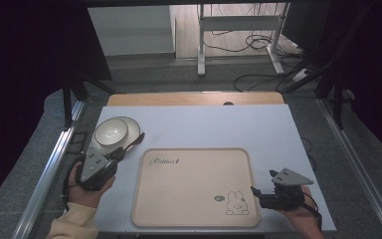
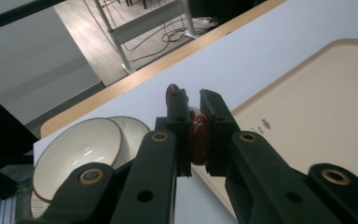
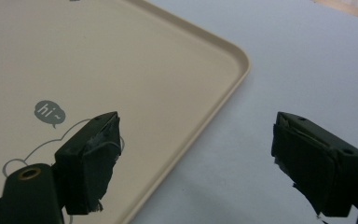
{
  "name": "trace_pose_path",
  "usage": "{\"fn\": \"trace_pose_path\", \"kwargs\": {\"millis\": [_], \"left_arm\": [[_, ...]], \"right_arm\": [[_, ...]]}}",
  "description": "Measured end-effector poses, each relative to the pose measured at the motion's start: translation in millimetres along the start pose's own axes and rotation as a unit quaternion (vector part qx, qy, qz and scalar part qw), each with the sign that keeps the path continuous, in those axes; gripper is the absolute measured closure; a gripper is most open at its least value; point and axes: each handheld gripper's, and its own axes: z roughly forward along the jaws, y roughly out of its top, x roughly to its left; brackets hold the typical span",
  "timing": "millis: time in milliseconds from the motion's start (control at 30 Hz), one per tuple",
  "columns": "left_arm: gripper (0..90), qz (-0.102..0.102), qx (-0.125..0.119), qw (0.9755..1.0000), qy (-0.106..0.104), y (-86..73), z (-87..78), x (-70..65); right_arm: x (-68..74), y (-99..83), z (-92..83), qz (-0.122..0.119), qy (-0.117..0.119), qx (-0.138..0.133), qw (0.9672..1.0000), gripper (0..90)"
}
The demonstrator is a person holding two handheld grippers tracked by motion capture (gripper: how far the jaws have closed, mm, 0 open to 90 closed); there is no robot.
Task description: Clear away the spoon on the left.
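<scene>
My left gripper (image 1: pixel 121 152) (image 2: pixel 196 122) is shut on a dark reddish-brown spoon (image 2: pixel 199 135), clamped between its jaws. In the high view the spoon (image 1: pixel 136 140) sticks out toward the upper right, just off the tray's top left corner. A white bowl with a brown rim (image 1: pixel 111 132) (image 2: pixel 77 149) sits on a white plate (image 1: pixel 132 127) (image 2: pixel 134 128) just beyond the gripper. The beige tray (image 1: pixel 194 186) (image 2: pixel 317 102) (image 3: pixel 121 60) with a rabbit drawing lies mid-table. My right gripper (image 1: pixel 256 194) (image 3: pixel 196 154) stands open over the tray's right edge, nothing between its jaws.
The grey-white table top (image 1: pixel 204 124) (image 3: pixel 307 56) ends in a wooden strip (image 1: pixel 194 98) at the far side. Metal rails (image 1: pixel 49 169) run along both sides. A desk frame (image 1: pixel 238 30) and cables lie on the floor beyond.
</scene>
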Motion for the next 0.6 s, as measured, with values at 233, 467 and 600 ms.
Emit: {"fn": "trace_pose_path", "kwargs": {"millis": [233, 467, 600], "left_arm": [[84.2, 0.013, 0.004, 0.9999, -0.008, 0.4, -1.1, -9.5], [84.2, 0.016, 0.010, 0.9997, -0.016, -3.4, -0.2, -17.1], [84.1, 0.019, 0.012, 0.9995, -0.021, -4.5, -1.5, -22.5]], "right_arm": [[0.2, -0.1, -0.4, -0.002, -0.002, 0.000, 1.0000, 16.2], [0.1, -0.2, -0.3, -0.003, -0.002, 0.001, 1.0000, 16.2], [0.3, 0.0, -0.8, -0.002, -0.003, 0.000, 1.0000, 16.2]]}}
